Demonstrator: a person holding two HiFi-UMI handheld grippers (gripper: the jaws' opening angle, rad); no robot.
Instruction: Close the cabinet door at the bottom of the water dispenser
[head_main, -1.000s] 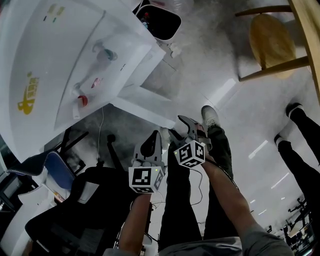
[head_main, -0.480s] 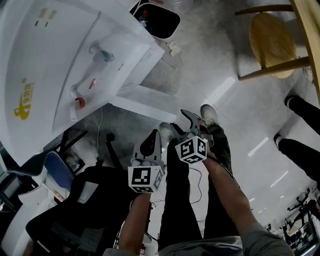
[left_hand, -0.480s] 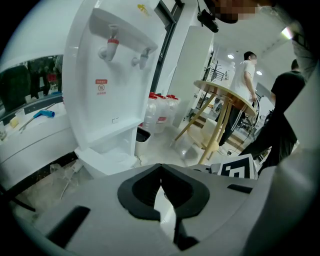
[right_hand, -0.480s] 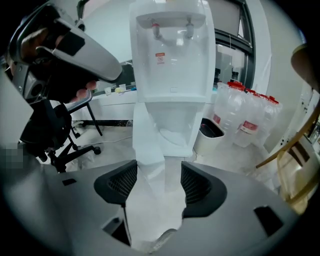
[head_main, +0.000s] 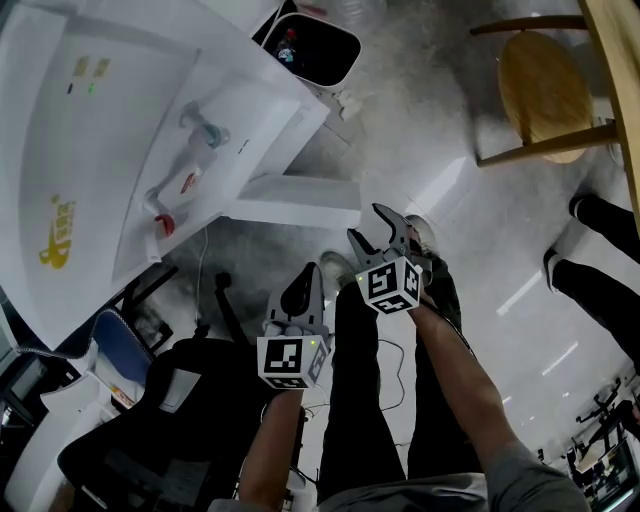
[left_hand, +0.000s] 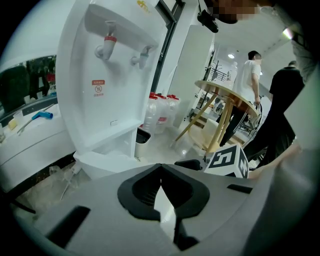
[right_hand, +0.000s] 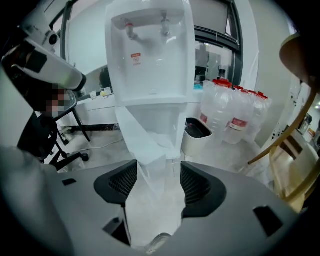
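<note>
I aim right gripper, fingers wide, at open cabinet door for pushing; left gripper, fingers together, idles.

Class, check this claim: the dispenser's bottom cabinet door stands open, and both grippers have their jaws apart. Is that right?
Not quite. The left gripper has its jaws together, as the left gripper view shows; only the right gripper has its jaws apart. The cabinet door does stand open.

Head view looks down; both gripper views face the dispenser.
</note>
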